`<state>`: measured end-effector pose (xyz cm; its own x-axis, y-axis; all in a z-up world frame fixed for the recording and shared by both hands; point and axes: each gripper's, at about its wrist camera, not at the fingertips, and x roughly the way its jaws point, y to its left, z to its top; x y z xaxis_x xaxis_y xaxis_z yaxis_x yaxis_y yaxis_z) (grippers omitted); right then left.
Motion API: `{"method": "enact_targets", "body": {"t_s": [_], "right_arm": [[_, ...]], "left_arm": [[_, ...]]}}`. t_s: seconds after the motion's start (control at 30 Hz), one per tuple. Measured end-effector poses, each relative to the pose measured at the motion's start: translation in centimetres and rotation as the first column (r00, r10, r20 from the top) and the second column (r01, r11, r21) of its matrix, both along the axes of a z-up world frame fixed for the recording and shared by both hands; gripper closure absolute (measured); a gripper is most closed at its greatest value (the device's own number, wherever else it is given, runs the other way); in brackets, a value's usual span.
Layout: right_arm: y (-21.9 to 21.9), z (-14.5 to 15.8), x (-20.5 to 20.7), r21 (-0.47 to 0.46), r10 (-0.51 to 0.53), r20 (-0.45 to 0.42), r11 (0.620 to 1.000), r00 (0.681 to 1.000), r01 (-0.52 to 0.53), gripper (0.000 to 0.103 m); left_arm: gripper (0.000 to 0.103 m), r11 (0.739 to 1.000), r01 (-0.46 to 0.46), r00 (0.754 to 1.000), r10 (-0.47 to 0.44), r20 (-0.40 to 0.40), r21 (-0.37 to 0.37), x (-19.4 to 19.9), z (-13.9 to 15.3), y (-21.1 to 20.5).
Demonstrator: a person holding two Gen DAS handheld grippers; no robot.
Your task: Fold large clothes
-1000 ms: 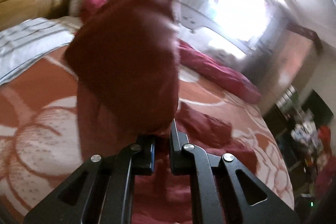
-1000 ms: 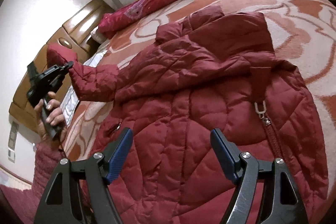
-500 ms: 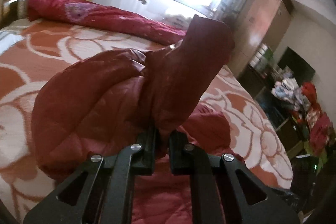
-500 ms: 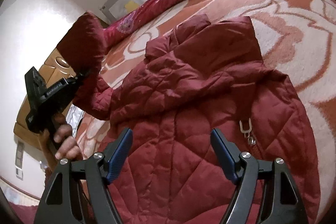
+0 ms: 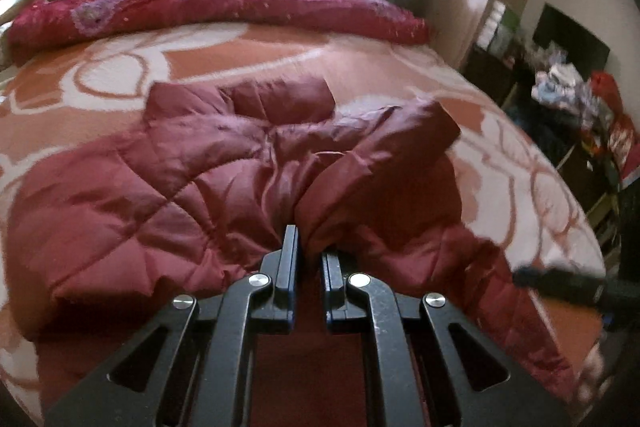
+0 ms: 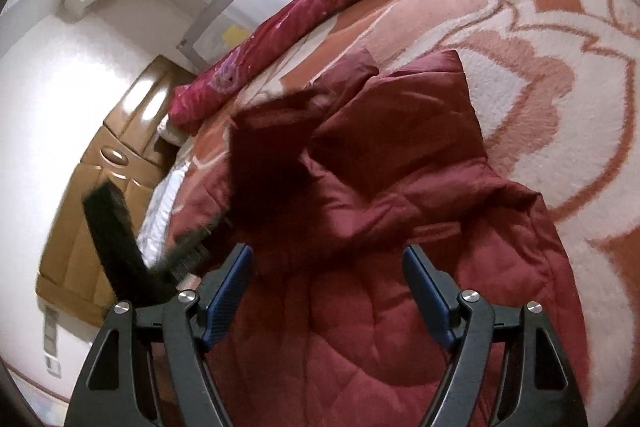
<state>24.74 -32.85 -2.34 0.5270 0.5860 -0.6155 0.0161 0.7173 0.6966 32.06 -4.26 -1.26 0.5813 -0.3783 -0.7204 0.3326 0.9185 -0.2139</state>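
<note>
Now left claw (image 5: 308, 251) pinches jacket sleeve (image 5: 376, 163), angled down; right claw (image 6: 328, 291) wide, empty

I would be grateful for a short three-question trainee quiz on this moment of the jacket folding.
1. True or false: the right gripper grips the jacket.
2. What does the left gripper hold? A) the sleeve B) the red quilt C) nothing
3. Fill in: the jacket lies on a bed under an orange and white ____.

Key:
1. False: its jaws stand open above the jacket, with nothing between the pads.
2. A: it is shut on the sleeve, which lies folded across the jacket's body.
3. Blanket.
</note>
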Motion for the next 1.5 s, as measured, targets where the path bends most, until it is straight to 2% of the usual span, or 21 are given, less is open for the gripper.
{"method": "enact_targets", "body": {"t_s": [0.17,0.3,0.43,0.47,0.5,0.53,0.57,0.63,0.7,0.8,0.9,1.0,1.13,1.23,1.3,1.4,1.47,1.5], "right_arm": [[-0.5,-1.3,3.5,0.092,-0.006,-0.037,0.996,0.999,0.01,0.024],[-0.6,-3.2,6.8,0.174,-0.007,-0.083,0.985,0.997,0.022,0.024],[0.3,-5.6,9.9,0.196,0.015,-0.149,0.981,0.989,0.014,0.024],[0.8,-6.3,10.4,0.202,0.024,-0.164,0.979,0.986,0.009,0.027],[1.1,-6.7,10.8,0.205,0.027,-0.169,0.979,0.985,0.009,0.043],[1.4,-6.9,10.9,0.198,0.03,-0.172,0.98,0.985,0.005,0.073],[1.6,-7.3,11.2,0.176,0.032,-0.185,0.984,0.982,0.001,0.082],[1.7,-7.5,11.3,0.156,0.027,-0.183,0.988,0.983,0.002,0.09],[1.7,-7.3,11.0,0.138,0.022,-0.17,0.99,0.985,0.002,0.092],[1.9,-6.6,10.6,0.1,0.035,-0.148,0.995,0.988,-0.02,0.093],[1.9,-5.2,10.0,0.055,0.052,-0.116,0.997,0.992,-0.046,0.094],[1.7,-3.2,9.6,-0.001,0.083,-0.066,0.997,0.994,-0.083,0.094],[0.7,-0.7,8.8,-0.063,0.123,0.001,0.99,0.992,-0.122,0.095],[0.2,-0.3,9.0,-0.129,0.125,0.013,0.984,0.992,-0.122,0.095],[0.0,-1.1,9.2,-0.152,0.117,-0.004,0.982,0.993,-0.116,0.095],[0.3,-3.5,9.7,-0.204,0.107,-0.048,0.972,0.993,-0.115,0.095],[0.2,-5.2,9.7,-0.207,0.09,-0.076,0.973,0.993,-0.104,0.092],[0.1,-5.4,9.5,-0.219,0.073,-0.075,0.972,0.995,-0.088,0.087]], "left_arm": [[0.096,0.998,0.053,0.998,-0.051,-0.048,0.022,-0.5,-1.9,-1.2],[0.096,0.998,0.052,0.996,-0.051,-0.075,0.018,-0.6,-2.6,-1.2],[0.093,0.999,0.047,0.995,-0.046,-0.091,0.015,-0.6,-2.8,-1.3],[0.092,0.999,0.048,0.994,-0.047,-0.098,0.013,-0.6,-2.8,-1.2],[0.088,0.999,0.052,0.992,-0.05,-0.113,0.008,-0.6,-2.8,-1.1],[0.082,0.998,0.057,0.991,-0.056,-0.125,0.001,-0.7,-3.0,-1.0],[0.079,0.998,0.062,0.989,-0.063,-0.135,-0.012,-0.9,-2.9,-0.8],[0.073,0.997,0.071,0.984,-0.076,-0.158,-0.042,-1.7,-2.6,0.0],[0.073,0.995,0.075,0.982,-0.086,-0.167,-0.073,-2.7,-1.9,1.1],[0.073,0.994,0.046,0.991,-0.058,-0.123,-0.095,-4.1,0.3,3.7],[0.073,0.995,-0.045,0.997,0.04,-0.059,-0.087,-3.9,2.8,7.3],[0.073,0.989,-0.127,0.991,0.124,-0.052,-0.073,-2.4,3.7,10.7],[0.073,0.987,-0.158,0.981,0.155,-0.117,-0.016,-0.4,1.9,13.1],[0.073,0.989,-0.151,0.974,0.151,-0.167,0.013,0.4,-0.1,13.5],[0.073,0.991,-0.131,0.97,0.13,-0.204,0.004,0.9,-1.8,13.3],[0.073,0.992,-0.123,0.968,0.124,-0.216,0.021,1.2,-3.5,12.6],[0.073,0.992,-0.121,0.968,0.126,-0.215,0.039,1.4,-3.9,12.2],[0.073,0.992,-0.12,0.968,0.127,-0.215,0.045,1.4,-3.9,12.1]]}}
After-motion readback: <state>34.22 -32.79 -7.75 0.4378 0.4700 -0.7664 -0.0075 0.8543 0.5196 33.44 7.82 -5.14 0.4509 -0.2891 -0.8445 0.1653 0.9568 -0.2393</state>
